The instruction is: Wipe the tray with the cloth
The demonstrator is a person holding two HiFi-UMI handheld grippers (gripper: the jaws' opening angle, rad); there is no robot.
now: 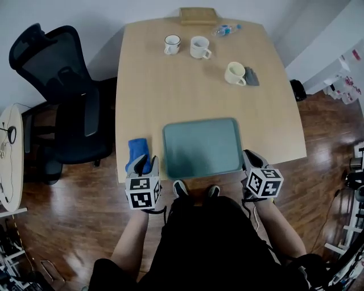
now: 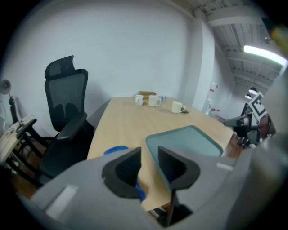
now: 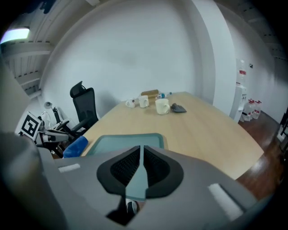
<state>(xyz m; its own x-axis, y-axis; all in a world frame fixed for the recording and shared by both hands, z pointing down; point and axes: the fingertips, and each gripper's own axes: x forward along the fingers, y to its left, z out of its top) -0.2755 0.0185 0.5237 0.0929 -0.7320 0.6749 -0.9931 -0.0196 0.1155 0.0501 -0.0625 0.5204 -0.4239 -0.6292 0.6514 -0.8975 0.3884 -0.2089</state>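
A teal tray [image 1: 202, 148] lies flat on the wooden table [image 1: 187, 85], close to the front edge. Left of it sits a crumpled blue cloth [image 1: 136, 152]. My left gripper [image 1: 142, 163] hovers at the table's edge right behind the cloth; in the left gripper view its jaws [image 2: 149, 157] stand apart with nothing between them, the cloth [image 2: 116, 150] showing past the left jaw and the tray [image 2: 184, 139] ahead on the right. My right gripper [image 1: 250, 156] is by the tray's near right corner, shut and empty [image 3: 141, 155]. In its view the tray [image 3: 126, 141] and cloth [image 3: 75, 146] lie ahead.
Three mugs [image 1: 172, 44] [image 1: 199, 47] [image 1: 235, 73] stand at the far end, with a dark rag [image 1: 251, 76], a plastic bottle [image 1: 226, 29] and a wooden box [image 1: 197, 15]. A black office chair [image 1: 62, 96] stands left of the table.
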